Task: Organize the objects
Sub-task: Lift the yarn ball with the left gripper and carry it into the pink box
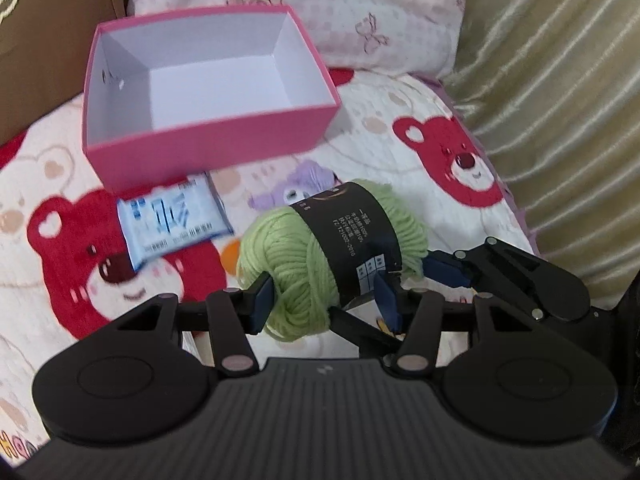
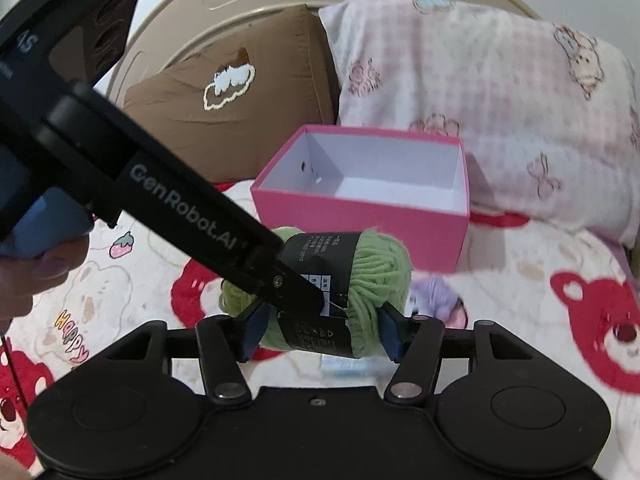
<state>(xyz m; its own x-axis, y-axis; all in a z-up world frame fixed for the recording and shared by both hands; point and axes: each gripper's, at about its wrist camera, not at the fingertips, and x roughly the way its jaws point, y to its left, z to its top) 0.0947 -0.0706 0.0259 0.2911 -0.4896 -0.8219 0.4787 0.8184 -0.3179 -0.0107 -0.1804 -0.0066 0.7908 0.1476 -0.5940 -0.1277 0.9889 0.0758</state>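
Observation:
A green yarn ball (image 1: 288, 256) with a black paper band hangs above the bed, gripped from two sides. My left gripper (image 1: 322, 300) is shut on it, blue pads pressing its green sides. In the left wrist view the right gripper's fingers (image 1: 448, 270) reach in from the right onto the same ball. In the right wrist view, my right gripper (image 2: 320, 332) is shut on the yarn ball (image 2: 380, 276), and the left gripper's fingers (image 2: 296, 288) cross in from the upper left. An open pink box (image 1: 208, 136) with an empty white inside stands behind (image 2: 360, 224). A blue-and-white tissue pack (image 1: 172, 216) lies in front of it.
Everything rests on a cream bedspread (image 1: 380, 120) printed with red bears. A pink patterned pillow (image 2: 500, 100) and a brown pillow (image 2: 224, 112) lie against the headboard behind the box. Striped gold fabric (image 1: 560, 120) borders the bed's right side. A person's hand (image 2: 24, 280) holds the left gripper.

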